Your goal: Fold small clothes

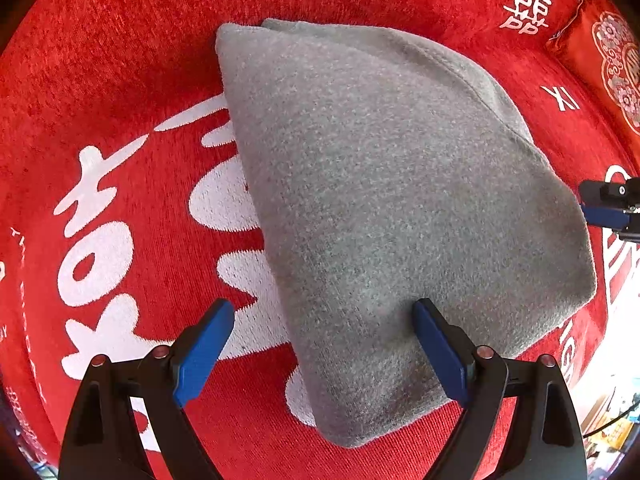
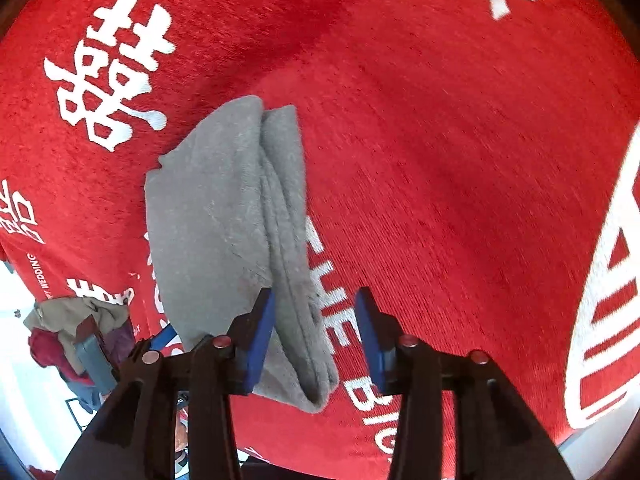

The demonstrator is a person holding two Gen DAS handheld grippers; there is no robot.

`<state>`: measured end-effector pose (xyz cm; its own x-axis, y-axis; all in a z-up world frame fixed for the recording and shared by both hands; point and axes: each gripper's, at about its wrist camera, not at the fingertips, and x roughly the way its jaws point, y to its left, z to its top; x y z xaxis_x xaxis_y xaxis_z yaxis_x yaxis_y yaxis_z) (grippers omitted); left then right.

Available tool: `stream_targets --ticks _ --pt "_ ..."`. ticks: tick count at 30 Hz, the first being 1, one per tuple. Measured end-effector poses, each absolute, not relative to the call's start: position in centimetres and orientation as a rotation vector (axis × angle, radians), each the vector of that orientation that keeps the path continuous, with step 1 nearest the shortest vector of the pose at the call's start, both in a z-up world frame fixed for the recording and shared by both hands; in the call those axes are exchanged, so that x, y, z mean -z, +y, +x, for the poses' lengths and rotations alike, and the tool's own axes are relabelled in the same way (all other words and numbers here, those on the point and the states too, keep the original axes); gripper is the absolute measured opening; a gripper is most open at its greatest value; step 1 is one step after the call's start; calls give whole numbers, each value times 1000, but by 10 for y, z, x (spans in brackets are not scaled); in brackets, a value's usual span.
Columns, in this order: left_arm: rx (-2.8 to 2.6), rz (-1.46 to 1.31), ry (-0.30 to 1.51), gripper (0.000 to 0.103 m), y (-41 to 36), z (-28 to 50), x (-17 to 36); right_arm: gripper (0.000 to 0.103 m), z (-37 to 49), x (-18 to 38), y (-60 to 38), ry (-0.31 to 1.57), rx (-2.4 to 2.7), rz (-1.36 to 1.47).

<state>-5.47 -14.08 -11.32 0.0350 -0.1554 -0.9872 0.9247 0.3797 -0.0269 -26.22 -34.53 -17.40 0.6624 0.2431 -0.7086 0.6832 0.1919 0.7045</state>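
The left tool [image 1: 324, 344] points straight down with its jaws wide apart. The right tool [image 2: 316, 336] tilts downward, jaws partly apart.

Both wrist views look closely down on one grey garment [image 1: 400, 220].

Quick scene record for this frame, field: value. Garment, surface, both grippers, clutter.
garment: grey cloth, folded into a thick wedge, lying flat
surface: red cover with white characters and lettering
left gripper: open wide, one finger pressing the cloth top, the other over the cover
right gripper: open, straddling the cloth's layered edge, pads not pressing it
fold state: several layers visible at the edge in the right wrist view
clutter: pile of clothes off the cover's edge; red cushion at far corner
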Motion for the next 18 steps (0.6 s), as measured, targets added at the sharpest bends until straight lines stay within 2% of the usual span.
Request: stream_targets --ticks 6,8,9,18 --pt "987 813 1251 92 -142 -55 113 48 -260 183 -346 871 356 1401" --pt "969 823 1248 101 -142 -55 114 50 -258 183 -344 877 347 1392" --pt "960 829 1246 102 -143 -55 116 51 -258 182 -344 880 345 1385" --pt "944 809 1286 102 -142 -48 118 60 -258 181 -348 895 335 1356"
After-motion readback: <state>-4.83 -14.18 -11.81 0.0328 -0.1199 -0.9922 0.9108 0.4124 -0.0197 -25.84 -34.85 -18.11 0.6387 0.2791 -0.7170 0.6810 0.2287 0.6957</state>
